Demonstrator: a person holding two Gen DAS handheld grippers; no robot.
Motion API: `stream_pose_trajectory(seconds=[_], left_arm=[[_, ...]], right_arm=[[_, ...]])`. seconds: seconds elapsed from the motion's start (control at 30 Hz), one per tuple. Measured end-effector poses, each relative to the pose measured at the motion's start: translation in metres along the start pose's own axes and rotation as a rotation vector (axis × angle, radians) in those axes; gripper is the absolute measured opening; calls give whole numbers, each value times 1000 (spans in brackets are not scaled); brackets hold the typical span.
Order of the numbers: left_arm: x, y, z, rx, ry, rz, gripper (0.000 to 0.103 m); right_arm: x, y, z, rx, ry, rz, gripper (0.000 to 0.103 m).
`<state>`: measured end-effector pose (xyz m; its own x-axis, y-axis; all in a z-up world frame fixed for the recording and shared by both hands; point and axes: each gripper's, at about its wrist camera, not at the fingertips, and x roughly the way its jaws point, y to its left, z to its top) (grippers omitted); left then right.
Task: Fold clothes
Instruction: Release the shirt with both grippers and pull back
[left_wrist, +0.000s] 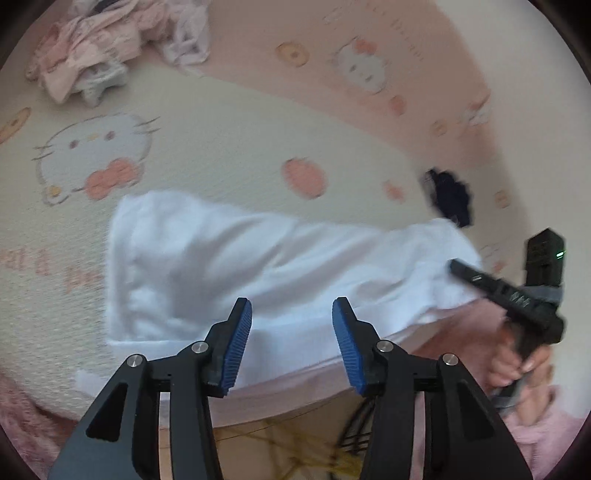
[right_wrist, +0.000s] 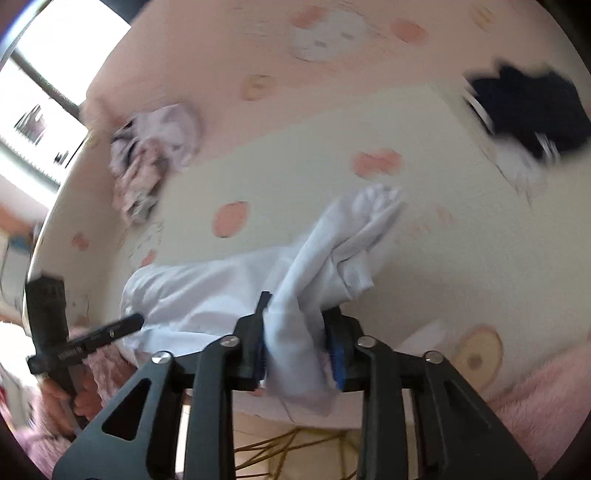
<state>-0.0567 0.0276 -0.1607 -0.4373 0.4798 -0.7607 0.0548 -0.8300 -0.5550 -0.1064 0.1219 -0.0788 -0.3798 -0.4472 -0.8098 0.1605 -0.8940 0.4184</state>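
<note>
A white garment (left_wrist: 229, 258) lies spread near the front edge of a bed with a cream and pink cartoon-cat sheet (left_wrist: 221, 140). My left gripper (left_wrist: 291, 321) is open and empty, just above the garment's near edge. My right gripper (right_wrist: 295, 339) is shut on a bunched fold of the white garment (right_wrist: 295, 295) and holds that end up off the sheet. The right gripper also shows at the right of the left wrist view (left_wrist: 517, 291), at the garment's right end. The left gripper shows at the left of the right wrist view (right_wrist: 92, 339).
A crumpled pile of pink and white clothes (left_wrist: 110, 48) lies at the far left of the bed. A dark navy garment (left_wrist: 450, 195) lies to the right, also in the right wrist view (right_wrist: 532, 107). A fuzzy pink blanket (right_wrist: 535, 406) hangs at the bed's front.
</note>
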Motion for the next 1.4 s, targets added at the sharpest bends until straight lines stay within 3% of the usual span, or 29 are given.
stream_pose_trajectory(seconds=[0.2,0.27,0.37,0.5,0.6,0.7,0.77,0.83,0.93,0.97,1.03,1.1,1.17,1.3,1.4], left_arm=[[34,-51,15,18,37,-104,51],[46,-72,21,61,72,-59,50],[86,-100,18,154,151,37,48],[113,-123,-6,225,255,70,45],[114,-144,-27,390,266,150,45],[105,-148,-30,425,252,155,45],[86,-140,-15,329,188,90,45],[73,-135,-2,284,113,89,45],[74,-131,5,290,91,148,45],[77,-129,4,295,104,157,45],[83,-128,2,304,116,166,45],[83,-135,1,327,99,133,45],[87,-144,2,352,103,134,45],[103,-129,-11,341,181,158,45],[110,-129,-28,421,162,226,45]], right_arm=[[-19,-41,-16,-89,18,52,36],[-26,-56,-17,-78,16,62,36],[-41,-91,-23,37,4,73,36],[-47,-131,-29,150,23,-67,36],[-34,-149,-41,191,119,-170,39],[-24,-155,-45,231,160,-186,42],[-32,-157,-46,270,130,-186,42],[-53,-162,-47,329,42,-214,42],[-82,-164,-44,297,-78,-407,44],[-78,-165,-43,273,-58,-448,46],[-56,-168,-43,236,43,-447,46],[-37,-169,-48,195,120,-454,42],[-33,-165,-51,130,130,-478,42],[-28,-162,-51,110,127,-336,44],[-27,-171,-44,217,100,-141,41]])
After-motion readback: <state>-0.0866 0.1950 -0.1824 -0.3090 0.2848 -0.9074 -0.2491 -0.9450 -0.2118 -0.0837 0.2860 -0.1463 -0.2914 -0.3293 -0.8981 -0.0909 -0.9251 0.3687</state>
